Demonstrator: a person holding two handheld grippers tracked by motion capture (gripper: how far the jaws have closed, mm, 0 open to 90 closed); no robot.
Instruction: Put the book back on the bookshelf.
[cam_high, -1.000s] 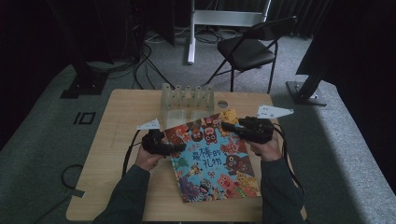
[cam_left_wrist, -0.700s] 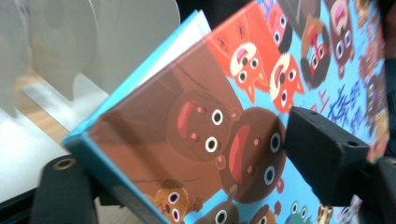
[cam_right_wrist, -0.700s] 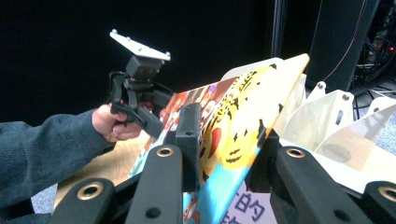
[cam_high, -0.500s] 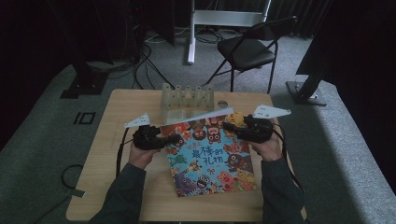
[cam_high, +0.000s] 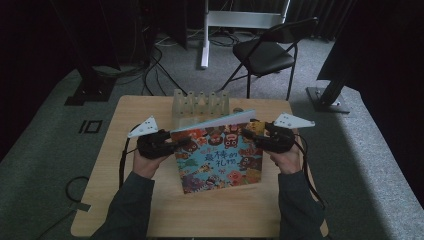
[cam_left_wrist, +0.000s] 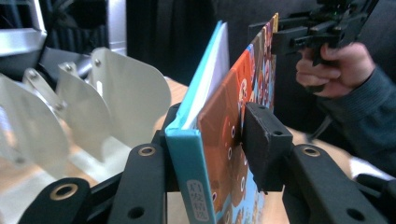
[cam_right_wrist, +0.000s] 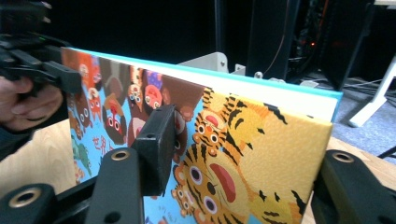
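A colourful picture book (cam_high: 215, 155) stands tilted on the wooden table (cam_high: 125, 200), its top edge raised and its bottom edge resting on the wood. My left gripper (cam_high: 182, 144) grips its spine side. In the left gripper view the pads (cam_left_wrist: 266, 140) press on the front and back covers of the book (cam_left_wrist: 224, 121), and these jaws have just been closing. My right gripper (cam_high: 248, 135) is at the book's right top corner. In the right gripper view its jaws, which have just been opening, straddle the tiger corner (cam_right_wrist: 261, 154) without pressing on it.
A clear plastic divider rack (cam_high: 200, 102) stands just behind the book at the table's far edge, close to the left gripper (cam_left_wrist: 107, 93). A black folding chair (cam_high: 265, 52) and stand legs are on the floor beyond the table.
The book went from lying flat to standing tilted with its top edge up. My left hand rose with the spine side. The right hand stayed where it was.
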